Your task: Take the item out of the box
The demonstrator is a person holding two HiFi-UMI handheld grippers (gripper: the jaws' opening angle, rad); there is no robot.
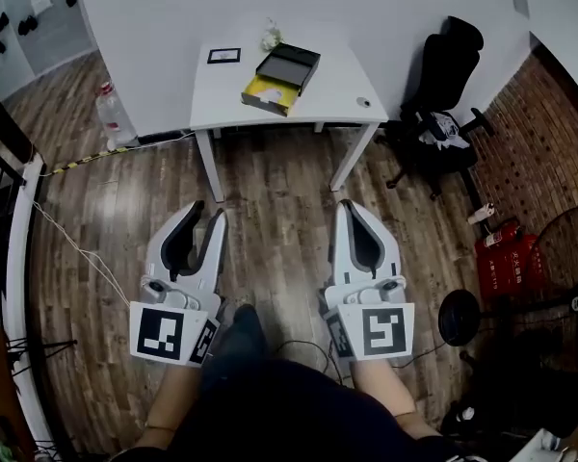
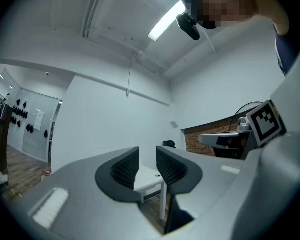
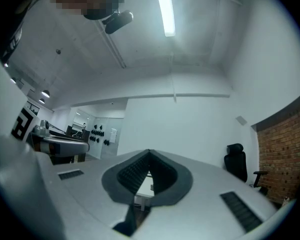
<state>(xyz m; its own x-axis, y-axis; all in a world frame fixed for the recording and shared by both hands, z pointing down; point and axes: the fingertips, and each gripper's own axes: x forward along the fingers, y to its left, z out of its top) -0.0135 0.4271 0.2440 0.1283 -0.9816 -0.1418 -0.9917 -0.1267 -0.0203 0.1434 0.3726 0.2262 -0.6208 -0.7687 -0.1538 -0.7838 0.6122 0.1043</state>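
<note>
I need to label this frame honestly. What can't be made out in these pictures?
- Head view: the box on the table is too small and far to tell what the yellow patch at its near end is.
- Left gripper view: the left gripper, open, covers most of the table; no box shows.
- Right gripper view: the shut right gripper hides nearly all of the table.

A long ceiling lamp (image 2: 166, 21) burns white overhead, flaring in both gripper views and washing the walls (image 2: 115, 119) pale. From the head view the table (image 1: 270, 94) is bright, the wood floor (image 1: 270, 200) dimmer, the frame corners black. Every view bulges at its rim, and the left gripper (image 2: 147, 156) and right gripper (image 3: 149, 156) look soft up close.
</note>
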